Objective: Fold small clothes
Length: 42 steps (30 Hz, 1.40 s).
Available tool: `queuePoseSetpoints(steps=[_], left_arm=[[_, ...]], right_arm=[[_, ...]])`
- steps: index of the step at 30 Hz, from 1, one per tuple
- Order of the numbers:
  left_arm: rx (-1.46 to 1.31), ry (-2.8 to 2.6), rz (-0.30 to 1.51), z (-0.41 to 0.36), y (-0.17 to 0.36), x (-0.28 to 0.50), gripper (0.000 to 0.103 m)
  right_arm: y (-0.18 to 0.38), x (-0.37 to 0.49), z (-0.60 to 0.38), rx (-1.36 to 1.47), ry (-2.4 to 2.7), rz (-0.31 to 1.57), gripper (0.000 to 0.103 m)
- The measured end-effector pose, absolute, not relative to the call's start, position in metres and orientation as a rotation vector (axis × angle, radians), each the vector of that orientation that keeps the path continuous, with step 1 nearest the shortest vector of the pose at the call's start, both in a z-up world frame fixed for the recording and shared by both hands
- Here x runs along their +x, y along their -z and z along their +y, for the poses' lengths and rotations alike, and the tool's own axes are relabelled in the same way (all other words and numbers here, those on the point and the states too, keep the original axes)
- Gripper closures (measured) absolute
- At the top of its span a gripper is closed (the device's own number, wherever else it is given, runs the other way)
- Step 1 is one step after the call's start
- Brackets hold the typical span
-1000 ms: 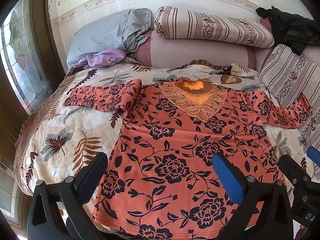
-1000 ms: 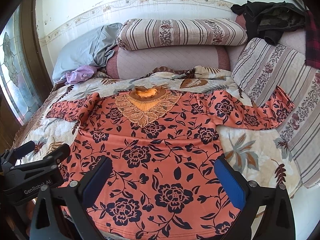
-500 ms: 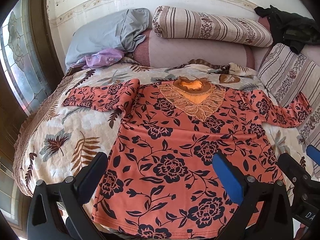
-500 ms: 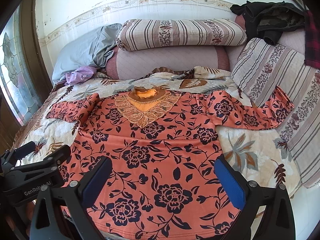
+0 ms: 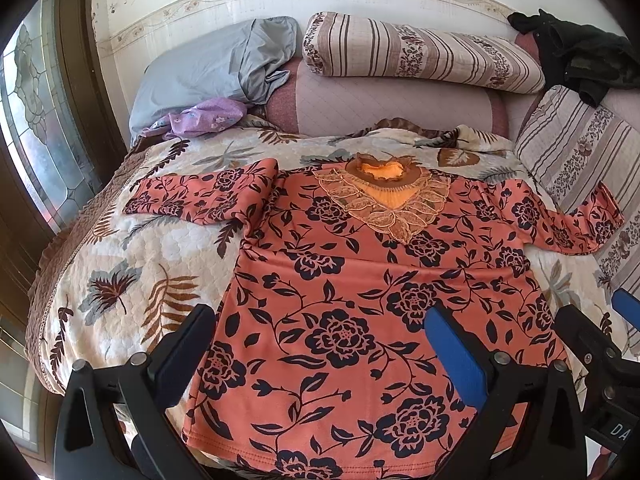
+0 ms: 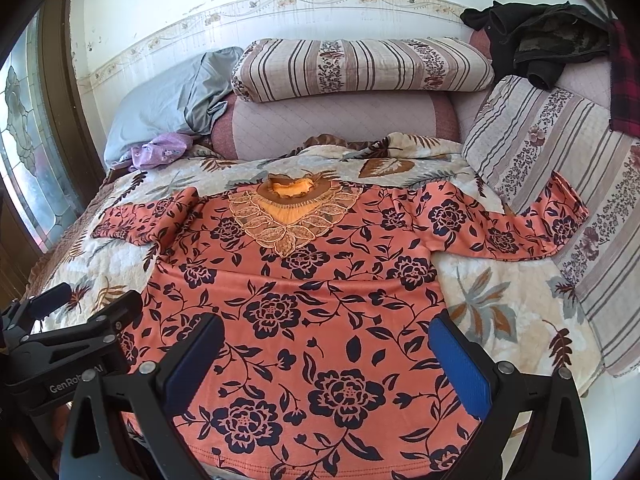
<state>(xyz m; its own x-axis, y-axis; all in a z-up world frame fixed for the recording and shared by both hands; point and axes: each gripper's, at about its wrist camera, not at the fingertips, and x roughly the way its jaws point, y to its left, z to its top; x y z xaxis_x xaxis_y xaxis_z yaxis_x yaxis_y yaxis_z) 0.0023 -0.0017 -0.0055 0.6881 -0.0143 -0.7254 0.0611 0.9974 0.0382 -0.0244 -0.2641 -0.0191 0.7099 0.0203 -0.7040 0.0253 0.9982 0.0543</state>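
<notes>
The orange long-sleeved top with dark flower print (image 5: 360,300) lies flat on the leaf-patterned quilted bedspread (image 5: 132,264), its hem between and under both sets of spread, empty fingers. Left gripper (image 5: 320,344), right gripper (image 6: 326,354). It looks light, limp and slightly slippery (likely knit); pinch a sleeve cuff or hem corner. One top, two sleeves.

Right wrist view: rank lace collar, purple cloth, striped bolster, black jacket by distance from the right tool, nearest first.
From the right tool, open over the hem of the floral top:
1. lace collar, straight ahead at the neckline
2. purple cloth, far left by the grey pillow
3. striped bolster, along the back
4. black jacket, top right; too close to call against the bolster
</notes>
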Motion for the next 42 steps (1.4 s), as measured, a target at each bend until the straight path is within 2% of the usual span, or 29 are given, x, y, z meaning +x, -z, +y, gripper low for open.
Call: queuePoseSetpoints(steps=[33, 37, 42], left_arm=[[0.075, 0.052, 0.823, -0.008, 0.011, 0.016, 0.0], [0.055, 0.035, 0.867, 0.001, 0.038, 0.028, 0.0], [0.066, -0.04, 1.047, 0.021, 0.109, 0.054, 0.0]], right_arm=[[0.023, -0.012, -0.266, 0.068, -0.004, 0.789, 0.0], [0.041, -0.005, -0.296, 0.223, -0.096, 0.808, 0.0], [0.085, -0.001, -0.406, 0.549, -0.035, 0.812, 0.001]])
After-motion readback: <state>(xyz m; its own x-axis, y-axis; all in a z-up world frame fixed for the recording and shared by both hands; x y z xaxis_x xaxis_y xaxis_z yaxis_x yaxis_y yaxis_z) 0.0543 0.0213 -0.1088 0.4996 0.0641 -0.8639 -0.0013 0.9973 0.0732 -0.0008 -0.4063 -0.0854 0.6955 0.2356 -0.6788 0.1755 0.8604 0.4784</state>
